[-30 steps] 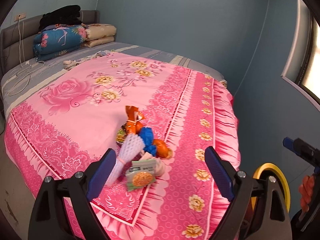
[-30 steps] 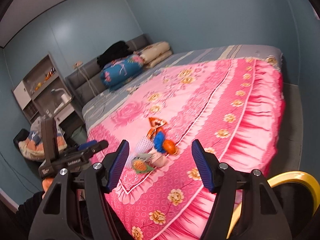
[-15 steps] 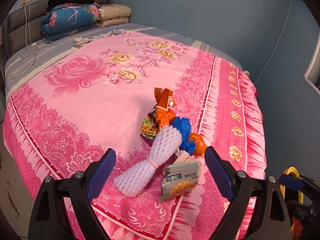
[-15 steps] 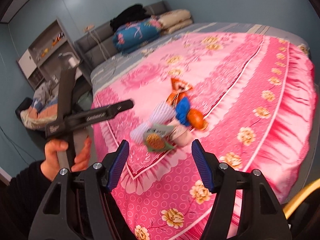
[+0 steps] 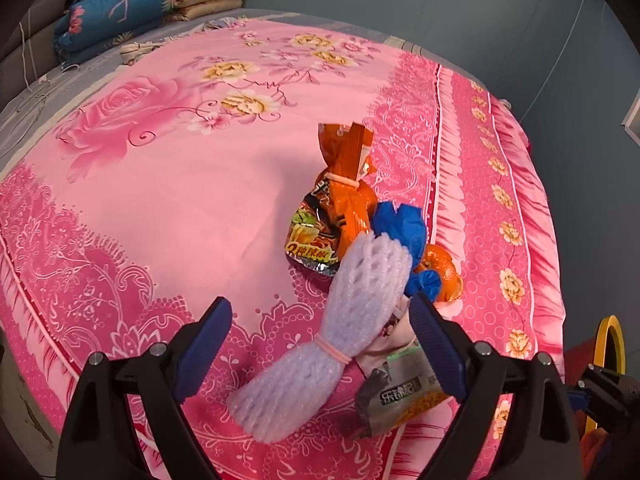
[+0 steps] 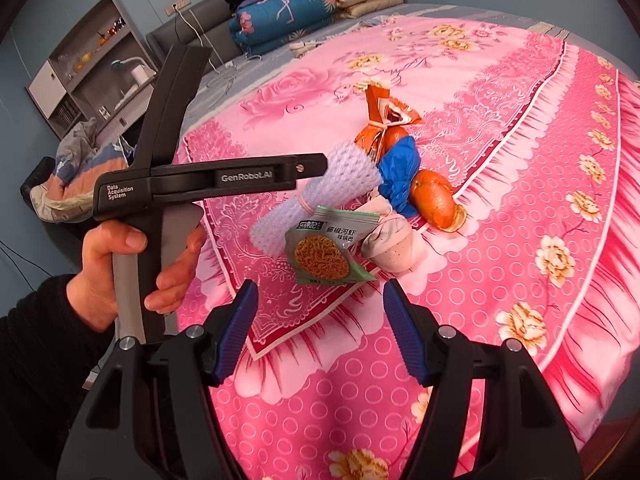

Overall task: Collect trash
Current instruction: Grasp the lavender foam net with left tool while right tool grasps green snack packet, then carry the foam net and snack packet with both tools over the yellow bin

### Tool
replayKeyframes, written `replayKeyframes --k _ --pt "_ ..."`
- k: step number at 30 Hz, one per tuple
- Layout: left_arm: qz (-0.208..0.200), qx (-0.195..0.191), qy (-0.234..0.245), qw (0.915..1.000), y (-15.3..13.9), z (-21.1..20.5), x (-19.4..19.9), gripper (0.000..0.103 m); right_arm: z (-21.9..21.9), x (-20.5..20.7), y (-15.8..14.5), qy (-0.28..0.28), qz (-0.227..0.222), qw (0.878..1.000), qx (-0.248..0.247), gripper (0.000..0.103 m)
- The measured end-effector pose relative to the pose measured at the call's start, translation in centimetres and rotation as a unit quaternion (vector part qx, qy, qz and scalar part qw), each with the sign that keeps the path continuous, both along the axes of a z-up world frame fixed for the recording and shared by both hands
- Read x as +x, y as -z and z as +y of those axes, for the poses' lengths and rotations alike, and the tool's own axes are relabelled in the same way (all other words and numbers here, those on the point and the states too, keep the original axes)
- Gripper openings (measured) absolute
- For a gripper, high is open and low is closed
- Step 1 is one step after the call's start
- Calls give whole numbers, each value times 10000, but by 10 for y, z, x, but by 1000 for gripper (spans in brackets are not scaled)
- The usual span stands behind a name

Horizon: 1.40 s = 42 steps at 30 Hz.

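Foam net (image 5: 320, 356) lies slantwise, flared end toward the orange (image 5: 440, 272).

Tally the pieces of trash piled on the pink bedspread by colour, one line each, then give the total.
Orange: 2, the tied snack bag and the orange peel
Blue: 1, the crumpled blue wrapper
White: 1, the foam fruit net
Green: 1, the snack packet
Pale pink: 1, the crumpled item
Total: 6
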<state>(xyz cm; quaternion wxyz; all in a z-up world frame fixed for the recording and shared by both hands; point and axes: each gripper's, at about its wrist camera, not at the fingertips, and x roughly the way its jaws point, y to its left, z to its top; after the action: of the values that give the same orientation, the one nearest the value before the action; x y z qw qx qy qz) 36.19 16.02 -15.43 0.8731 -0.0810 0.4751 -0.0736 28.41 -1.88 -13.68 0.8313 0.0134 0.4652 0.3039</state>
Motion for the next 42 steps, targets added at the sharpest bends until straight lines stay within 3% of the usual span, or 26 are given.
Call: replayKeyframes --k 5,7,9,13,14,15,21,23,29,34,42 --pt "122 -91 92 9998 16 3 10 85 16 16 22 -49 93 9998 -178 62" --pt "173 -174 130 9996 21 4 13 79 22 23 32 -47 146 9994 -304 62" --pt "227 -285 165 9992 26 5 16 63 27 29 40 -54 220 9991 -350 61" --pt "265 -429 272 9984 33 4 18 43 32 36 49 -84 294 9991 -286 56" --pt "301 -477 306 9979 35 4 19 30 34 37 50 -107 294 9991 -269 55" --pt "334 -516 318 9976 37 5 20 28 35 37 51 -131 298 9992 -251 54" --pt "328 -725 360 9962 45 9 18 24 47 50 61 -113 341 9985 -407 38" --pt "313 -768 374 9959 45 12 16 24 50 53 64 -139 415 9982 -410 22" --pt "248 -829 329 9957 40 22 12 24 55 53 67 -162 413 9976 -533 11" --pt "155 -813 320 9961 31 26 5 23 50 49 68 -127 493 9976 -473 4" --pt "-12 -748 344 9966 12 31 -12 23 42 35 50 -73 400 9984 -402 3"
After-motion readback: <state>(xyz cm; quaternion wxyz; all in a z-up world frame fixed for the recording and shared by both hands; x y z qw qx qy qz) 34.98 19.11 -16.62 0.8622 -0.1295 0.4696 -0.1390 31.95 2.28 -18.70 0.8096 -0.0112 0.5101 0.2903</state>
